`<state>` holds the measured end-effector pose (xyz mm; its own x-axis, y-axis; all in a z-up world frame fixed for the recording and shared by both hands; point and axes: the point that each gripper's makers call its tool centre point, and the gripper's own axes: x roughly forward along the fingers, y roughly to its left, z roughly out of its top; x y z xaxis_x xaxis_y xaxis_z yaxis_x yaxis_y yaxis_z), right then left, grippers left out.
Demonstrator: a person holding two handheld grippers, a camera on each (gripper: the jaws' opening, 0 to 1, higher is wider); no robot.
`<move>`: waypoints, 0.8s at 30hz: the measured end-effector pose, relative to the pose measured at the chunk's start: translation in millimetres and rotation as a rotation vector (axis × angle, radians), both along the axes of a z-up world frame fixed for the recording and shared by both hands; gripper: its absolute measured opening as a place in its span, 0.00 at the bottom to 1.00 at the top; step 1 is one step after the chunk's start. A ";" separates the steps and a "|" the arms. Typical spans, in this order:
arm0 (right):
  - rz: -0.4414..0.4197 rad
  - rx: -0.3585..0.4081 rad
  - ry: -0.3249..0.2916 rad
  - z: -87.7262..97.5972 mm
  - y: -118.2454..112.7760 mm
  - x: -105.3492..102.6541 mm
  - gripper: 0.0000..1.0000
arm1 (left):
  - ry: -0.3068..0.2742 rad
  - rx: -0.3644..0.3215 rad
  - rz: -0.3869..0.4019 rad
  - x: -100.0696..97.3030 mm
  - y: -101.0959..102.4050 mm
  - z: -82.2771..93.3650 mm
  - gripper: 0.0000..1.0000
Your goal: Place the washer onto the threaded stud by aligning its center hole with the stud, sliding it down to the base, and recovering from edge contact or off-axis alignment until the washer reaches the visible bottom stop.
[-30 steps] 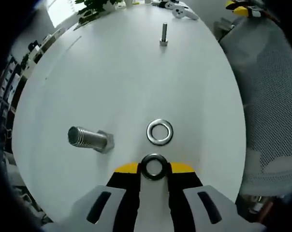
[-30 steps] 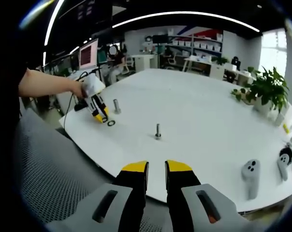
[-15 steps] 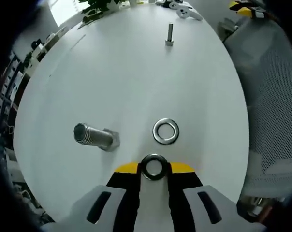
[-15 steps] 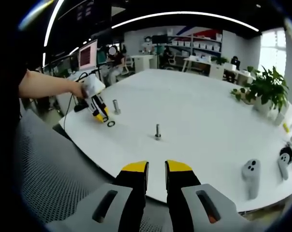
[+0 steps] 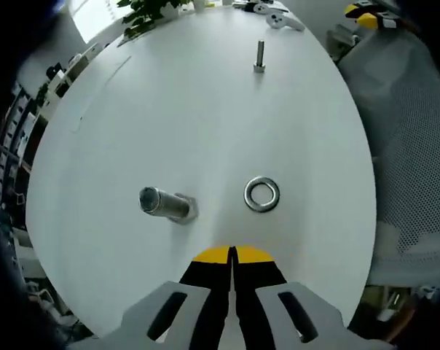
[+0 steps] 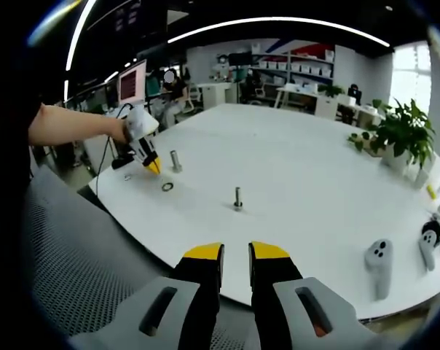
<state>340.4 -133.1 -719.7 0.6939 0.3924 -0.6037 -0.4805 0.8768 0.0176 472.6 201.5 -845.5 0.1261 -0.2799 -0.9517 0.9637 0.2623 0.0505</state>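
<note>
The left gripper [image 5: 232, 255] is now showing its yellow-tipped jaws pressed together with nothing between them, where half a second ago a dark washer was sitting pinched at the tips. In the right gripper view, the left gripper [image 6: 151, 165] is hanging above the near-left part of the white table [image 5: 205, 117], and a small ring [image 6: 127, 176] is lying on the table just left of it; that is probably the released washer, though it is too small to be sure. The left gripper view has also pulled back, so the things on the table are looking smaller.

A silver washer [image 5: 261, 194] is lying flat on the table, right of the large threaded stud [image 5: 167, 204], which is standing on its hex base and well apart from the washer. A thinner stud [image 5: 259, 56] is standing far across the table.

The right gripper [image 6: 235, 257] is hovering off the near edge of the table, its jaws slightly apart and holding nothing.

Neither stud is carrying a washer, so the placement is looking not yet done, and a fresh grasp seems needed.
</note>
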 end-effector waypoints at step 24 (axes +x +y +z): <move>0.013 -0.001 0.013 -1.9 2.4 -0.3 0.16 | -0.049 -0.001 0.402 -44.3 108.4 11.8 0.00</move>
<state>340.1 -130.7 -721.6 0.6807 0.4010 -0.6131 -0.4918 0.8704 0.0233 428.4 309.8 -833.7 0.2712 -0.1999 -0.9415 0.7804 0.6183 0.0936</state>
